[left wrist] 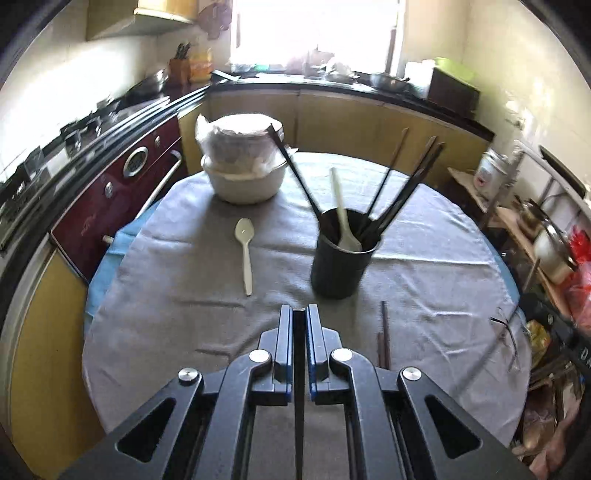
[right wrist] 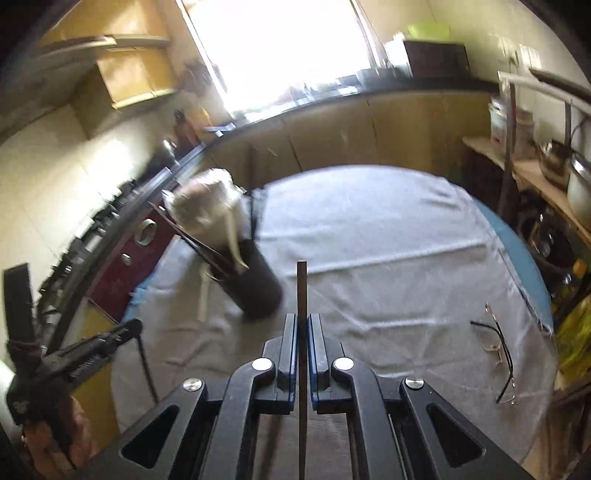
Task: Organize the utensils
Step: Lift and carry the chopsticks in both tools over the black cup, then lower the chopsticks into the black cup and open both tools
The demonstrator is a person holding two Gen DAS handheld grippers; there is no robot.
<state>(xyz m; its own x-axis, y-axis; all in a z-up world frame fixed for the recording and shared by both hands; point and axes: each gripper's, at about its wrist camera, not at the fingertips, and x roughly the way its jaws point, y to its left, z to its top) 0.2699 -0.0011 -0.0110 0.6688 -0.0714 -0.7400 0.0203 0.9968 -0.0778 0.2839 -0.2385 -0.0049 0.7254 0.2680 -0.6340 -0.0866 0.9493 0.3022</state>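
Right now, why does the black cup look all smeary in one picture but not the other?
Right wrist view: the black cup and white pot are smeared by motion blur; left wrist view: the cup is much sharper; both views: the window glares white.

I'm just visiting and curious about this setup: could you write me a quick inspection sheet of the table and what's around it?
Surface: round table under a grey cloth, blue cover peeking out at the edge.
Job's things: black holder with chopsticks and a white spoon; another white spoon on the cloth; two chopsticks lying loose.
Clutter: covered white pot; eyeglasses.
Grippers: left gripper shut on a dark chopstick; right gripper shut on a brown chopstick.
Cables: nothing seen.
Surroundings: kitchen counter, oven, bright window, cluttered shelves.
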